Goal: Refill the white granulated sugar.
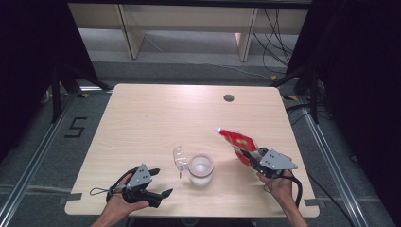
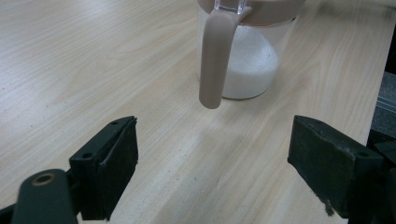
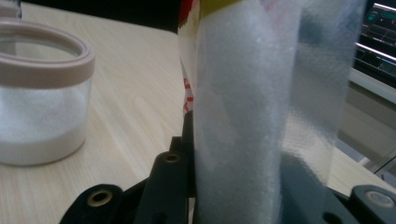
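Red and soft, a refill pouch (image 1: 238, 142) sits clamped in the right gripper (image 1: 253, 157), just right of the clear jar (image 1: 201, 169) on a pale wood table (image 1: 142, 118) ringed by dark curtains. From the left gripper (image 2: 212, 163), jaws apart, the jar stands ahead, holding white grains. Beside the jar, the right gripper's view shows crinkly film (image 3: 243, 107); likely light and slippery, best pinched low.

Jar (image 2: 247, 51) top cut off, pouch (image 3: 261, 93) blurred close-up

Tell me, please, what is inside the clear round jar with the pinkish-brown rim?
The clear round jar holds a layer of white granules in its lower part. Anything buried beneath the white granules is covered.
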Action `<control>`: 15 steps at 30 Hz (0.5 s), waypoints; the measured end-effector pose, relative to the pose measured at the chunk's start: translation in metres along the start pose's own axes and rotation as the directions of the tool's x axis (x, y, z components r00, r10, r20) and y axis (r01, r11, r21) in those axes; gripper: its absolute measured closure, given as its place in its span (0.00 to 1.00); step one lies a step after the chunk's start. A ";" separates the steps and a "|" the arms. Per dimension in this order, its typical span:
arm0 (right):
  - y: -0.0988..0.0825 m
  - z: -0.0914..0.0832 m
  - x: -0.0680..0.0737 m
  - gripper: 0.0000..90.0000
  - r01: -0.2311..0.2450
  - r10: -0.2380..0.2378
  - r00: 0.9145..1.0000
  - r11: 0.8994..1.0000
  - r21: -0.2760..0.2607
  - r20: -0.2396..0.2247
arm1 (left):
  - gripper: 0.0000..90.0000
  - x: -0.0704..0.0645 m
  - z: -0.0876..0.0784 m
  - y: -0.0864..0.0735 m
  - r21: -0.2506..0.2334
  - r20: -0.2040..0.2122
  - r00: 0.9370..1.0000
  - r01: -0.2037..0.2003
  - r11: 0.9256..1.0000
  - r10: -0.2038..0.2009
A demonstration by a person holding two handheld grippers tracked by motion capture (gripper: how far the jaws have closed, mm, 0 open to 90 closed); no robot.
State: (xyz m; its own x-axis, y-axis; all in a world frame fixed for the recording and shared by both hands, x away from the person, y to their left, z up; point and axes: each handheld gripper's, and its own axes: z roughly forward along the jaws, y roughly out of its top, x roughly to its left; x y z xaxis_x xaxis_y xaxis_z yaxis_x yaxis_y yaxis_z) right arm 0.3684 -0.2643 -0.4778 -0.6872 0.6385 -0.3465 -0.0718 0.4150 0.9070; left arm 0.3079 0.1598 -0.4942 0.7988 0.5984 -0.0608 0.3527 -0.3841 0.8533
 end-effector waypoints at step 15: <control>-0.020 0.000 -0.012 0.85 -0.146 0.146 0.989 0.989 -0.020 0.015 | 0.17 -0.001 0.001 0.000 -0.006 0.000 1.000 0.000 1.000 0.000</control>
State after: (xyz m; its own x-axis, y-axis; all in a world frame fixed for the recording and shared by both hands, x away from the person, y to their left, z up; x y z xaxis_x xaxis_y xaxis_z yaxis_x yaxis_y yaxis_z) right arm 0.3780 -0.2809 -0.4918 -0.6792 0.7021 -0.2138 0.0149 0.3044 0.9524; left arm 0.3074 0.1585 -0.4948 0.7987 0.5986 -0.0611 0.3499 -0.3794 0.8565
